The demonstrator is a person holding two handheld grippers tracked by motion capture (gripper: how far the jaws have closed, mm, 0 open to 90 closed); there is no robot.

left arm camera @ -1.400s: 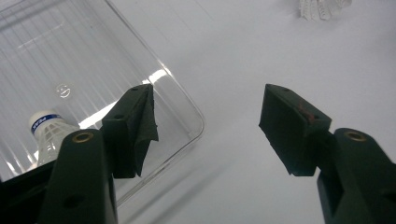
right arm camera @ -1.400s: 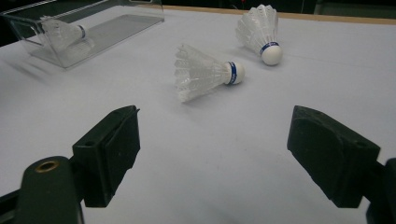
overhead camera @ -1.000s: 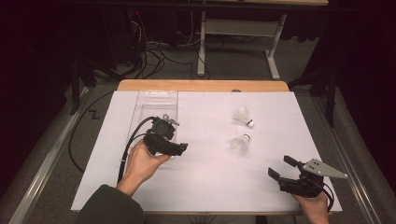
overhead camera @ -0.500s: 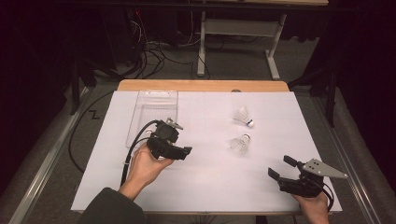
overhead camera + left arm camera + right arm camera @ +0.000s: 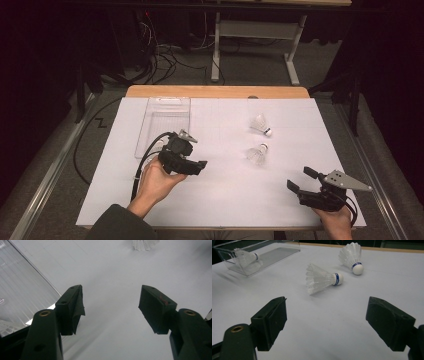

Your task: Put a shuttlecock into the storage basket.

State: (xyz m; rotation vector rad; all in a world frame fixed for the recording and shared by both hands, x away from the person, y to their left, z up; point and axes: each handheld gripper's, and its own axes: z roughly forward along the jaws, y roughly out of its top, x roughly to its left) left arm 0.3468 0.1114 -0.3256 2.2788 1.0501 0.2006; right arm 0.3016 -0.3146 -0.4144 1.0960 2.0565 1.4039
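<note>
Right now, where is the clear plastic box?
In the high view the clear box sits at the table's far left, just beyond the left hand-held gripper.

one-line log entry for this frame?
left tongs: open, empty | right tongs: open, empty | shuttlecocks on table: two | clear tray: one shuttlecock inside

room is lying mostly in darkness; light is falling on the table [image 5: 220, 200] alone. a white sheet [image 5: 225, 125] is covering the table top, leaving a wooden strip [image 5: 215, 91] showing along the far edge. grey carpet [image 5: 260, 70] is running beyond it. a second table's white frame [image 5: 295, 55] is standing on the carpet past the far edge. tangled cables [image 5: 160, 55] are lying on the floor at far left. metal rails [image 5: 45, 185] are flanking the table on both sides.
</note>
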